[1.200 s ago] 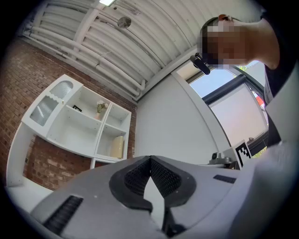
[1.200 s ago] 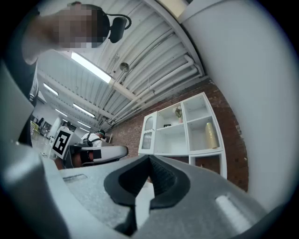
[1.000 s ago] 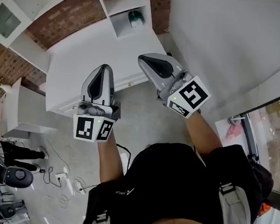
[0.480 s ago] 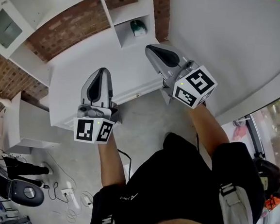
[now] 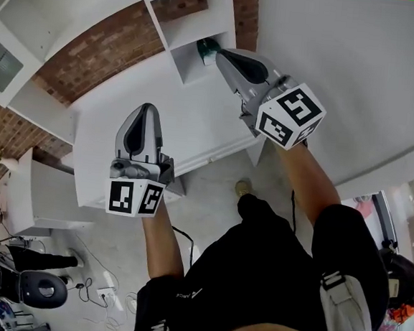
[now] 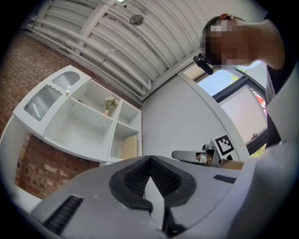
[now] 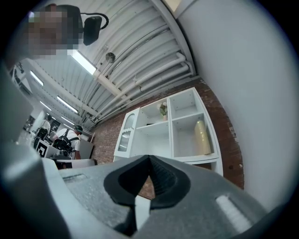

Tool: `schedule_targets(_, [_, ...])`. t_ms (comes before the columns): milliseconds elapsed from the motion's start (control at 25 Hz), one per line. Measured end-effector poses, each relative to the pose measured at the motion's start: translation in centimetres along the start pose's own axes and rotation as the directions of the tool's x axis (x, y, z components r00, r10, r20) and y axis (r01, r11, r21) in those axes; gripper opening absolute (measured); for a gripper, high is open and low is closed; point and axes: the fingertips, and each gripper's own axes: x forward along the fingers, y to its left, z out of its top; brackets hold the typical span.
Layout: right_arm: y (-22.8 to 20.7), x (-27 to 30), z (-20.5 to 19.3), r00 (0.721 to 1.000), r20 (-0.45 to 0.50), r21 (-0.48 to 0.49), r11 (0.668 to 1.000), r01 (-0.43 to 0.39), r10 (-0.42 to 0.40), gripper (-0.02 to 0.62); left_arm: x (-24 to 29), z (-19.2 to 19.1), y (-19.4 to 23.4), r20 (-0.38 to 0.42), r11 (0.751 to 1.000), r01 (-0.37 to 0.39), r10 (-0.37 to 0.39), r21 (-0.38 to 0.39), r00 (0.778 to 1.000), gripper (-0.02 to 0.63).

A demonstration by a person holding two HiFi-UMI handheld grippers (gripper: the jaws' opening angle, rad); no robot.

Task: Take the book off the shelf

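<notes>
Left gripper: the grey two-jaw left gripper (image 5: 146, 110) sits at centre-left of the head view. Its ribbed pads are pressed together and nothing is between them.
Right gripper: the grey two-jaw right gripper (image 5: 221, 54) sits at upper centre of the head view. It is likewise closed and empty, and its tip is near the mouth of a shelf compartment.
Book: a pale cream upright volume (image 7: 202, 137), judged to be the book, stands untouched in the lower right compartment of the white open-fronted shelf unit (image 7: 171, 135).
Risk, closed jaws: if the right gripper goes in without opening, its tip would probably butt the book and push it deeper or tip it over.
Risk, compartment walls: the compartment looks narrow, so a skewed approach could strike the divider.
Risk, grip: the book stands free with no support beside it. A shallow pinch on one edge may let it swing or slip out.
Bystander object: a small green potted plant (image 7: 163, 108) stands in an upper compartment, apart from the book, and seems unlikely to be disturbed.
</notes>
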Motion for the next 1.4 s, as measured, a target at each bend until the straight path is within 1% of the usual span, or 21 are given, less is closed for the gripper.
schedule_targets(200, [-7.6,5.9,-0.2,1.0,0.01,-0.029,0.999,0.018,-0.018,0.002,7.3,-1.7,3.9,0.0,1.0,0.007,-0.007,0.01,1.0,-0.002])
schedule_targets(400, [-15.6,11.9,-0.2,0.999,0.018,-0.049,0.998,0.031,-0.03,0.003,15.1,-4.2,7.7,0.008,1.0,0.002,-0.003,0.018,1.0,-0.002])
schedule_targets(640, [-23.1,18.1,-0.5,0.998,-0.001,-0.059,0.996,0.063,-0.063,0.003,22.3,-6.4,11.2,0.012,1.0,0.001,-0.001,0.011,1.0,-0.002])
schedule_targets(680, [-24.1,19.0,-0.4,0.998,-0.006,-0.055,0.996,0.069,-0.07,0.008,23.2,-6.6,11.7,0.012,1.0,0.002,-0.002,0.006,1.0,-0.002])
schedule_targets(720, [-25.1,19.8,-0.3,0.997,-0.009,-0.052,0.996,0.077,-0.077,0.033,24.1,-6.9,12.1,0.009,1.0,0.004,-0.004,0.002,1.0,-0.002])
schedule_targets(840, [-27.7,21.9,0.2,0.994,-0.016,-0.045,0.993,0.107,-0.108,0.072,26.3,-7.7,13.4,-0.007,1.0,0.014,-0.014,-0.004,1.0,-0.002])
schedule_targets(920, [-29.0,23.2,0.5,0.991,-0.025,-0.042,0.991,0.127,-0.128,0.114,27.5,-8.1,14.1,-0.013,1.0,0.026,-0.026,-0.007,1.0,-0.002])
schedule_targets(1000, [-30.1,24.6,0.7,0.988,-0.04,-0.05,0.988,0.146,-0.148,0.143,28.3,-8.4,14.7,-0.015,0.999,0.045,-0.046,-0.012,0.999,-0.002])
schedule_targets(1080, [-30.9,25.8,0.7,0.983,-0.059,-0.066,0.984,0.168,-0.172,0.19,28.9,-8.7,15.0,-0.017,0.997,0.069,-0.07,-0.019,0.997,-0.002])
schedule_targets(1160, [-31.6,26.9,0.6,0.978,-0.073,-0.07,0.979,0.189,-0.194,0.217,29.2,-9.0,15.4,-0.017,0.995,0.092,-0.092,-0.028,0.996,-0.002])
schedule_targets(1400, [-33.1,28.9,0.3,0.968,-0.094,-0.054,0.972,0.23,-0.235,0.255,29.6,-8.9,16.3,-0.012,0.988,0.147,-0.147,-0.038,0.989,-0.002])
